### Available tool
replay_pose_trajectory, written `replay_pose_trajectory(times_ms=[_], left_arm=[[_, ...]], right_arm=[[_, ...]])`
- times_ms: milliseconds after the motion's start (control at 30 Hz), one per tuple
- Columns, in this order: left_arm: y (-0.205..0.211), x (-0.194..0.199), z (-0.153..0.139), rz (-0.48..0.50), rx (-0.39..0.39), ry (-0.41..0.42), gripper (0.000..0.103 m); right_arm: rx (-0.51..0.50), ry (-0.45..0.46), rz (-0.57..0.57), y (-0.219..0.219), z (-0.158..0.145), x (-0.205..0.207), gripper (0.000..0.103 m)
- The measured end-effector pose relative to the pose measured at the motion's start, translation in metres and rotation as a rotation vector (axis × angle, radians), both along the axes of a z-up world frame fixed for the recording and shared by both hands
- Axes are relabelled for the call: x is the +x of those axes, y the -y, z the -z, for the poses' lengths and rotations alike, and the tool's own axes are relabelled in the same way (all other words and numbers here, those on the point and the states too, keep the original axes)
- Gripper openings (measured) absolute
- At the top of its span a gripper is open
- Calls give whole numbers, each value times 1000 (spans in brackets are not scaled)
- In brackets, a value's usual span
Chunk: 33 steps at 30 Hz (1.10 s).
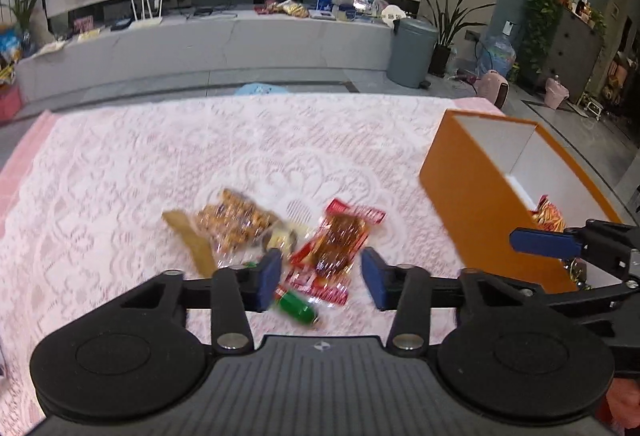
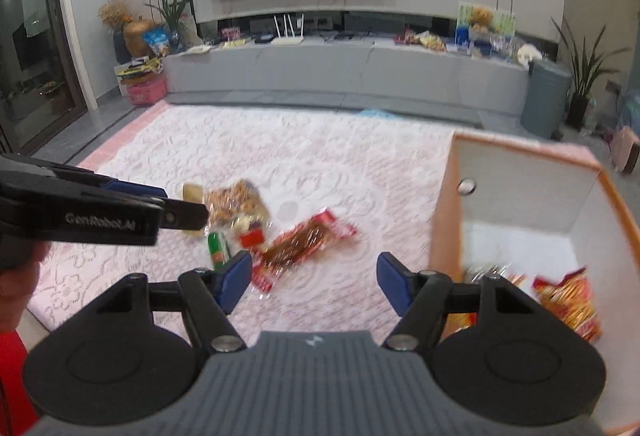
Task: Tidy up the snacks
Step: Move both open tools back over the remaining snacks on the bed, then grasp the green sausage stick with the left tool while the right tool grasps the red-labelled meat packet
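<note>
The left gripper [image 1: 320, 278] hangs over a small heap of snacks on the pink lace tabletop [image 1: 120, 164], its blue fingers [image 1: 267, 278] apart with nothing pressed between them. A red packet [image 1: 334, 240] lies just past the gap, and a green tube [image 1: 298, 306] lies under the left finger's tip (motion blur smears both). Beyond them sit a clear bag of brown snacks [image 1: 232, 222] and a tan strip [image 1: 192, 240], touching or overlapping in one cluster.

The right gripper [image 2: 314, 282] is open too, empty, its fingers [image 2: 394, 282] held wide over bare cloth between the heap and the orange box [image 2: 444, 212]. The box stands at the right of the tabletop, well apart from the heap, white inside. On its floor lie a red-and-yellow packet [image 2: 572, 302] and something shiny, too blurred to name.
</note>
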<state>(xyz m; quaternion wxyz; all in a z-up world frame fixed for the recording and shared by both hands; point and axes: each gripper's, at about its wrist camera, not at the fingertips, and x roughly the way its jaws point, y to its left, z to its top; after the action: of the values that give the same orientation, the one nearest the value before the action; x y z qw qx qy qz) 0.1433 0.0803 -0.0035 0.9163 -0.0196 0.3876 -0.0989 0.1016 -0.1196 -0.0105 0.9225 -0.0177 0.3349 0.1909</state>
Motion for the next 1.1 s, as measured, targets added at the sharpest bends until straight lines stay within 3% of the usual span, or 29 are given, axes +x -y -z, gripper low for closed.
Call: replay_pose_trajectory(times_ms=[167,267,400,667,833,1000,1100], left_arm=[[-21,-1,17,-30,-22,-41,43],[-33,3,27,-69,-54,-66,54],[-41,11,42,-108,-119,-113,56],[-38,37,67,-153,-116,-221,56],[-37,46,82,-187,-145,-225,56],[-30,48,90,-177,-123,-183,56],[-29,48,89,-156,-119,-173,48]], right_arm=[[-23,-43,17,-13,25,7,63],[-29,-77,13,-18,34,17,60],[-20,-108,14,-26,42,31,60],[-44,-111,2,-47,49,60,60],[3,-139,29,-41,67,75,60],[27,-163,63,-37,77,84,60],[34,-157,67,-41,81,89,60]])
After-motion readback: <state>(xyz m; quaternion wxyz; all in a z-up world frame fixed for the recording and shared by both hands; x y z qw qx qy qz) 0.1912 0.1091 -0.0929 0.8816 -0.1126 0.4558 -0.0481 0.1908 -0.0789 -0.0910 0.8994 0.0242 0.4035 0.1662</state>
